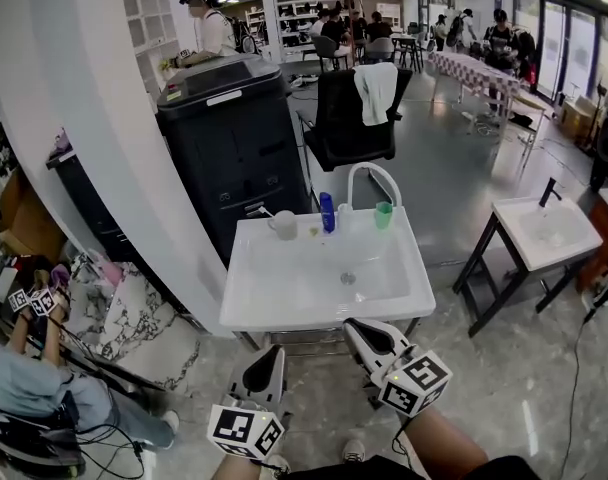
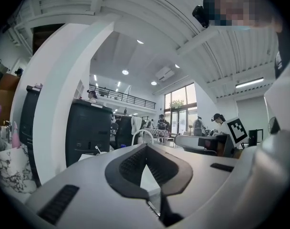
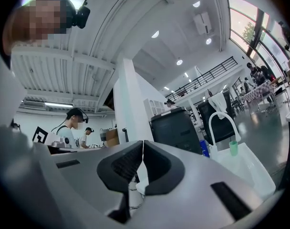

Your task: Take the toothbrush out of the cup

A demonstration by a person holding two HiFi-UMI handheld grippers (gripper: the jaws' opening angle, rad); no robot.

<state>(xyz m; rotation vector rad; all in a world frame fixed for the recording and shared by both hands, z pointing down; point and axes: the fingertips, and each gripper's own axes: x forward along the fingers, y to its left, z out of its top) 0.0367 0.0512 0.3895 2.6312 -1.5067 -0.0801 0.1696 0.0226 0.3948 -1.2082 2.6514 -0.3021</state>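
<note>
Sink (image 1: 284,313) has one white mug (image 1: 283,225), one blue bottle (image 1: 327,212) and one green cup (image 1: 383,214). Left gripper (image 1: 271,358) and right gripper (image 1: 361,333) jaws are both pressed together, empty.

The head view looks forward and steeply down onto the sink (image 1: 284,313), with the left gripper (image 1: 272,356) and right gripper (image 1: 356,330) at its lower edge. Each gripper view sits low, close before the sink's front rim, and looks level along its own jaws. All three views share the faucet (image 1: 374,171) and the printer (image 1: 229,138).
</note>
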